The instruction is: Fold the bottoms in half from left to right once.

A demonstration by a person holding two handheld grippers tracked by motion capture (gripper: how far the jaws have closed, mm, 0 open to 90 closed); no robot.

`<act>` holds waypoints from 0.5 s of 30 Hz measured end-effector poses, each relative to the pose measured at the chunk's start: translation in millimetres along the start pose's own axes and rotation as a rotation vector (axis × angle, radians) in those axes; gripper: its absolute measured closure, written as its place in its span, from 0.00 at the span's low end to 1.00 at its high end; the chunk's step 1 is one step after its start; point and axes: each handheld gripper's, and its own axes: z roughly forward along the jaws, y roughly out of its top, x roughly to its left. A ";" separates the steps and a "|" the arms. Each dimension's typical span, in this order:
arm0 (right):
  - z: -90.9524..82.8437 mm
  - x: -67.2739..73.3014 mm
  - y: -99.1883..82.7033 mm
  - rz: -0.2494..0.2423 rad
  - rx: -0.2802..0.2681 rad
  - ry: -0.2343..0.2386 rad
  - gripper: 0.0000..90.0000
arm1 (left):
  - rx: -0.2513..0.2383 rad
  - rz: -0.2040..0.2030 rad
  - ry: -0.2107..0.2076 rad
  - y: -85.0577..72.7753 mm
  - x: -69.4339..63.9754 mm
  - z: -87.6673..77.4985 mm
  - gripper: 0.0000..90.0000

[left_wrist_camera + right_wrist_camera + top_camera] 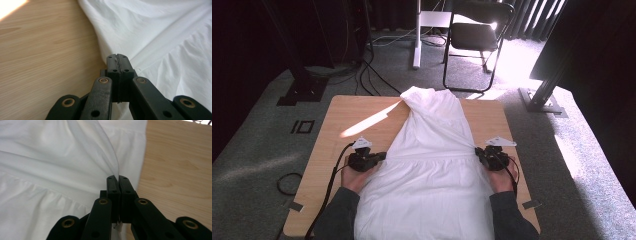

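White garment point(427, 165) (dress/skirt-type, gathered seam across mid) lies flat on wooden table point(342, 115), running from top centre of the high view down to bottom centre and hanging over the near edge btwn the person's forearms. Top end is bunched/twisted near the far table edge.

L gripper point(381, 156) sits at centre-left of the high view, at the garment's left edge approx at the gathered seam. In the left gripper view the jaws are pressed together, tips point(117, 58) right at the cloth border; fabric seems nipped btwn them, though the pinch itself is thin and hard to confirm. Wood shows in the left half of that frame, cloth in the right.

R gripper point(478, 151) at centre-right, mirrored on the opposite edge. In the right gripper view the jaws are closed on a fold of cloth point(113, 167), which rises taut out of the tips point(118, 178) toward the top centre, so a clear pinch.

Why held so, prob.: both sides gripped at the same height along the seam gives symmetrical hold, likely to lift or fold the garment across that line w/o skewing it. Tension ridge running from the R gripper toward the bunched top suggests it's pulling up already.

Sun patch point(367, 122) on the table upper left; folding chair point(474, 40) on the floor beyond, top centre.
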 end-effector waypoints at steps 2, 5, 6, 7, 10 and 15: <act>7.9 -6.1 -8.3 0.004 0.026 -0.034 0.98 | 0.004 0.029 0.016 1.0 -6.8 6.5 0.87; 27.4 -13.8 -26.0 0.017 0.086 -0.066 0.98 | 0.008 -0.004 0.026 3.7 -2.6 15.1 0.66; 32.7 -16.6 -31.1 0.033 0.101 -0.052 0.97 | 0.011 -0.016 0.035 5.2 -0.1 18.1 0.60; 36.4 -18.0 -35.1 0.047 0.110 -0.048 0.96 | 0.022 -0.031 0.037 7.0 2.3 22.2 0.54; 43.8 -18.4 -40.4 0.053 0.132 -0.055 0.93 | 0.039 -0.071 0.026 11.8 9.6 36.2 0.47; 47.3 -18.6 -42.5 0.067 0.136 -0.047 0.93 | 0.063 -0.097 0.027 18.0 17.0 62.3 0.42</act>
